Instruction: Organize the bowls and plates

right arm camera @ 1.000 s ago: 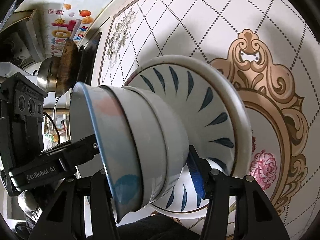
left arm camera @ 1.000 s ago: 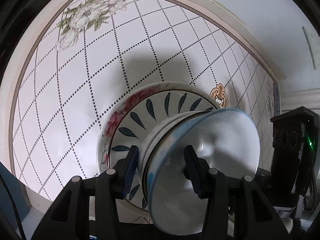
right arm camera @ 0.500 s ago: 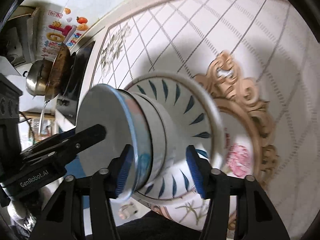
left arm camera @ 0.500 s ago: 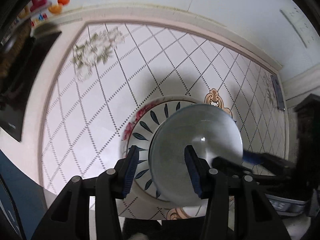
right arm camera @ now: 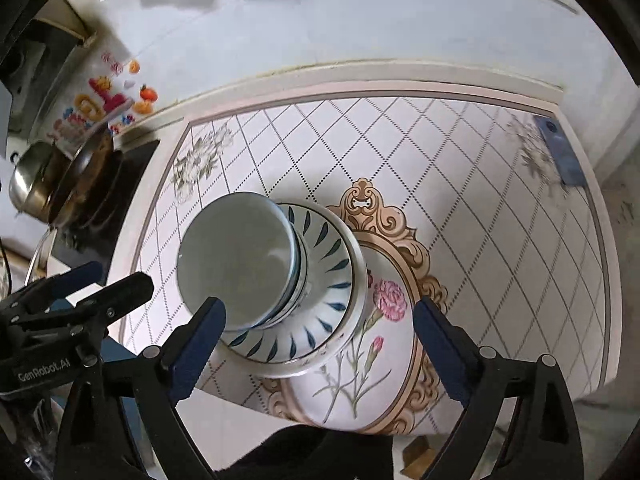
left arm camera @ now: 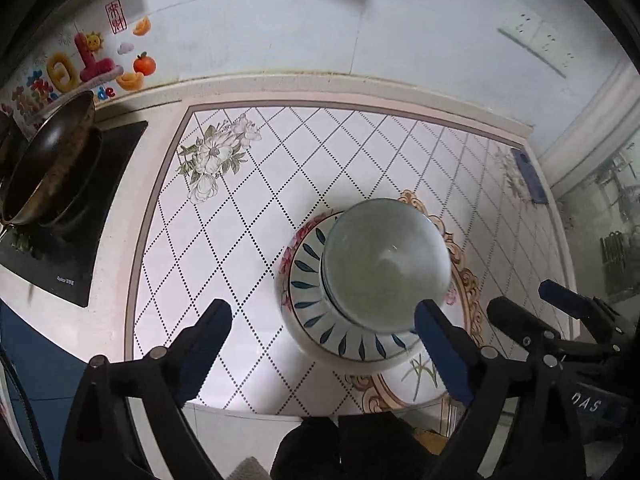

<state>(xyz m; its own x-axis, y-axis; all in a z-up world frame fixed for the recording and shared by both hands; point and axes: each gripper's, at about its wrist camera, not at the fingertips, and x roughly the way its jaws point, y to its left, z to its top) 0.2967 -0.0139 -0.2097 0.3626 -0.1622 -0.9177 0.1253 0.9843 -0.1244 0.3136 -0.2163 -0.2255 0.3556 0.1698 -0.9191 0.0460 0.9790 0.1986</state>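
A stack of pale bowls (left arm camera: 386, 260) sits nested on a white plate with blue leaf marks (left arm camera: 316, 320), which rests on a flowered plate on the patterned counter. The same bowls (right arm camera: 236, 256) and blue-leaf plate (right arm camera: 320, 280) show in the right wrist view. My left gripper (left arm camera: 326, 344) is open and empty, raised above and in front of the stack. My right gripper (right arm camera: 318, 340) is open and empty, also held back above the stack. The right gripper shows in the left wrist view (left arm camera: 560, 316), the left gripper in the right wrist view (right arm camera: 96, 284).
A dark wok (left arm camera: 48, 168) sits on a black cooktop (left arm camera: 80, 216) at the left. A steel pot (right arm camera: 28, 184) stands behind it. A blue phone-like slab (left arm camera: 528, 176) lies at the far right of the counter. The wall is at the back.
Both grippers have opened, let go of the bowls and plates, and pulled back and up. The stack stays on the counter.
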